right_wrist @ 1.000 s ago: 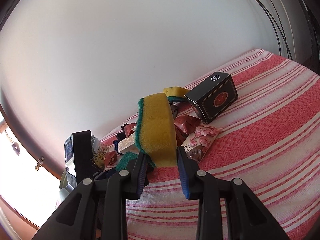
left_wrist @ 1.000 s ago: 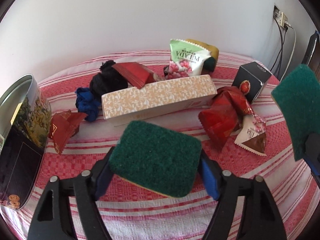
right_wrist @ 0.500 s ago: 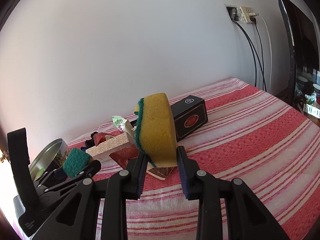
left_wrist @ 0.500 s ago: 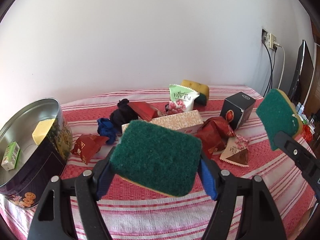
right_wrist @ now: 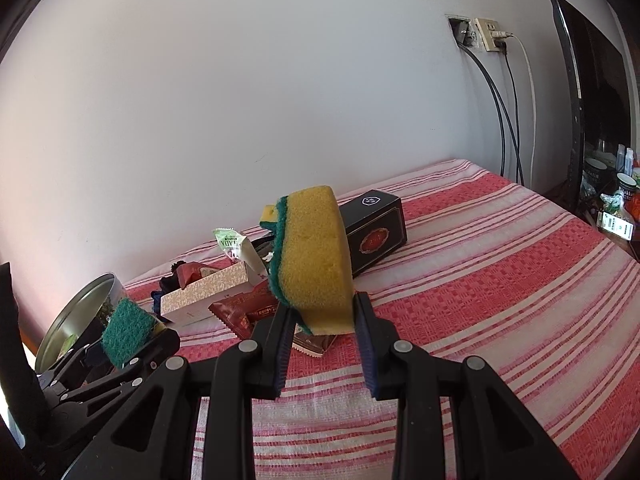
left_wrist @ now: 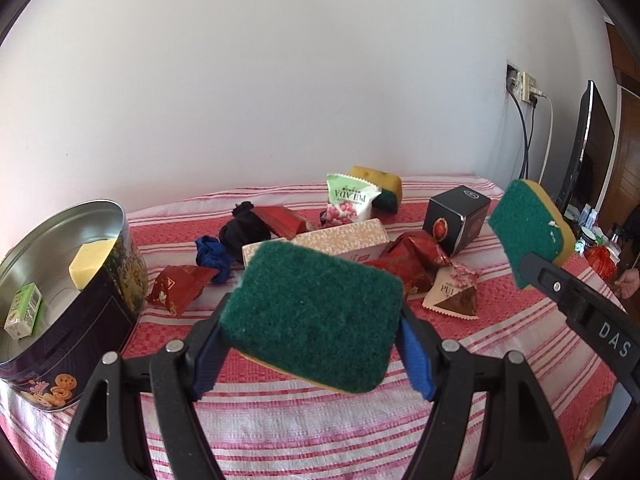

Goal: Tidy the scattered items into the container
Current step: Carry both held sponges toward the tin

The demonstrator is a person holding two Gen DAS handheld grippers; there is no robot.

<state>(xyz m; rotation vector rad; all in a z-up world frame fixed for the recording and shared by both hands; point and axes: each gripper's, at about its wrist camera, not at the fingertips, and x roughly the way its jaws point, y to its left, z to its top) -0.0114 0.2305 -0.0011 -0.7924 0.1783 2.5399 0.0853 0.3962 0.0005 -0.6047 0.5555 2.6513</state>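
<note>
The round metal tin [left_wrist: 120,216] at about nine o'clock in the left wrist view already holds a yellow sponge [left_wrist: 90,262] and a small green carton [left_wrist: 24,310], so the tidying looks begun but far from finished. Still out on the red-striped worktop [left_wrist: 304,428] are a patterned long box [left_wrist: 340,240], red wrappers [left_wrist: 180,286], a blue scrunchie [left_wrist: 210,258], a black scrunchie [left_wrist: 244,230], a green snack packet [left_wrist: 348,202], a brown packet [left_wrist: 454,294], a black box [left_wrist: 456,216] and another sponge [left_wrist: 378,184] near twelve o'clock. The left claw [left_wrist: 314,346] pinches a green-faced scouring sponge [left_wrist: 316,312] by its sides, held flat and clear of the cloth, pointing gently downward with the tin at its left. The right claw [right_wrist: 320,338], at two o'clock from the left, squeezes a second scouring sponge [right_wrist: 316,260] upright on its edge.
</note>
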